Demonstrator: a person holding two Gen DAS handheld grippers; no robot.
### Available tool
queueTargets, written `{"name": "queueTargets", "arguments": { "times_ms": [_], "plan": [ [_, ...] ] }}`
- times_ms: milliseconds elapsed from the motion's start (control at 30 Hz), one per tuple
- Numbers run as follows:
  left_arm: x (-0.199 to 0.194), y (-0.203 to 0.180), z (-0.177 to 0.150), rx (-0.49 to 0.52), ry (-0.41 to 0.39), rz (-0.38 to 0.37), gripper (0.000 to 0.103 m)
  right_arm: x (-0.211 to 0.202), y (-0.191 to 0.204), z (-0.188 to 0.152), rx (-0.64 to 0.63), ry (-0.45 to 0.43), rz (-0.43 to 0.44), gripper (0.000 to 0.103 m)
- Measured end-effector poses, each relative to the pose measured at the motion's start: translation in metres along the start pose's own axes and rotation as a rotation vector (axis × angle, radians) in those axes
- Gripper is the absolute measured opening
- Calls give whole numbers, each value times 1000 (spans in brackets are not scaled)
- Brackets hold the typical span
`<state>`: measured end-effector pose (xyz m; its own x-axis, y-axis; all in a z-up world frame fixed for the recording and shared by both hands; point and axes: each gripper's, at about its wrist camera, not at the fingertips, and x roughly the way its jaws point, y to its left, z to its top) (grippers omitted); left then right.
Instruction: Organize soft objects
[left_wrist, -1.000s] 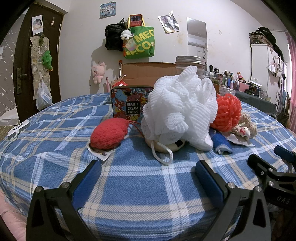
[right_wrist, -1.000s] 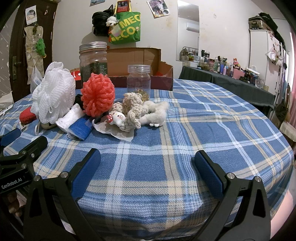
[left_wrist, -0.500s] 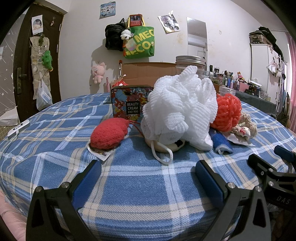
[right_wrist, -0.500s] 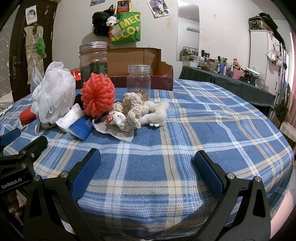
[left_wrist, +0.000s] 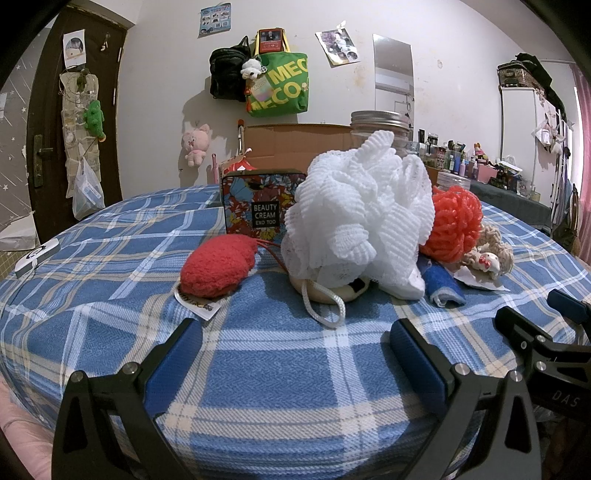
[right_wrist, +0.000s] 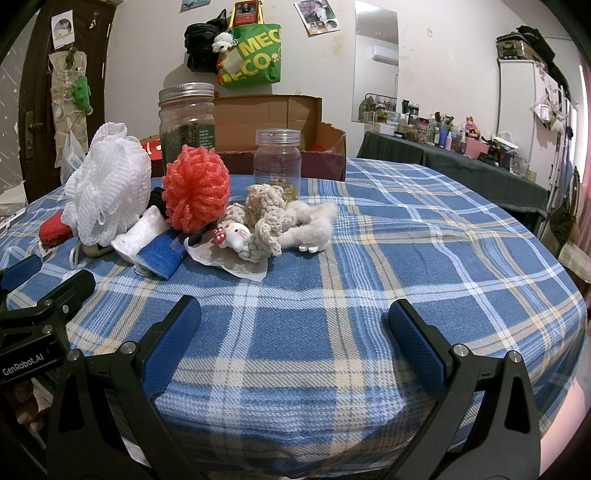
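Left wrist view: the left gripper (left_wrist: 295, 343) hangs low over the near edge of a table covered in a blue plaid cloth (left_wrist: 110, 295), its blue-padded fingers spread wide with nothing between them. Just ahead lies a cluster of soft things. A fuzzy red knitted pouch (left_wrist: 218, 267) with a paper tag sits at the left of the cluster, and beside it a big white mesh bath pouf (left_wrist: 358, 218) rests on top of a cream round item, its white cord looped toward the camera. To the right of the pouf a coral-red mesh pouf (left_wrist: 456, 221) leans against it, and a rolled blue and white cloth (left_wrist: 441, 286) lies in front. Behind the red pouch stands a floral tin box printed BEAUTY CREAM (left_wrist: 258, 206).

Right wrist view: the right gripper (right_wrist: 293, 328) is likewise spread apart and empty, held over bare cloth near the table edge. Ahead and to its left, a beige crocheted scrunchie (right_wrist: 264, 218), a white fluffy hair clip (right_wrist: 314, 225) and a small white cat-face charm with a red bow (right_wrist: 234, 234) sit touching on a scrap of white paper. Behind them stand a clear plastic jar (right_wrist: 277, 158) and a taller glass jar with a metal lid (right_wrist: 187, 118), with an open brown cardboard box (right_wrist: 280, 118) at the back
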<state>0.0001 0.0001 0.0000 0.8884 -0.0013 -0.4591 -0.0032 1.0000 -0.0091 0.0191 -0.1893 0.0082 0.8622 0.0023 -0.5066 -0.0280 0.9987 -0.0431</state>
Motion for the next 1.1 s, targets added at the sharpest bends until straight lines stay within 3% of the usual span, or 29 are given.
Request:
{"name": "queueTargets", "arguments": {
  "times_ms": [767,1100],
  "plan": [
    [1,0,1,1,6,-10,103,0,-1,1,3,6,2,103],
    [1,14,19,21,17,-44,103,-3,-2,18,3,1,37,103]
  ]
}}
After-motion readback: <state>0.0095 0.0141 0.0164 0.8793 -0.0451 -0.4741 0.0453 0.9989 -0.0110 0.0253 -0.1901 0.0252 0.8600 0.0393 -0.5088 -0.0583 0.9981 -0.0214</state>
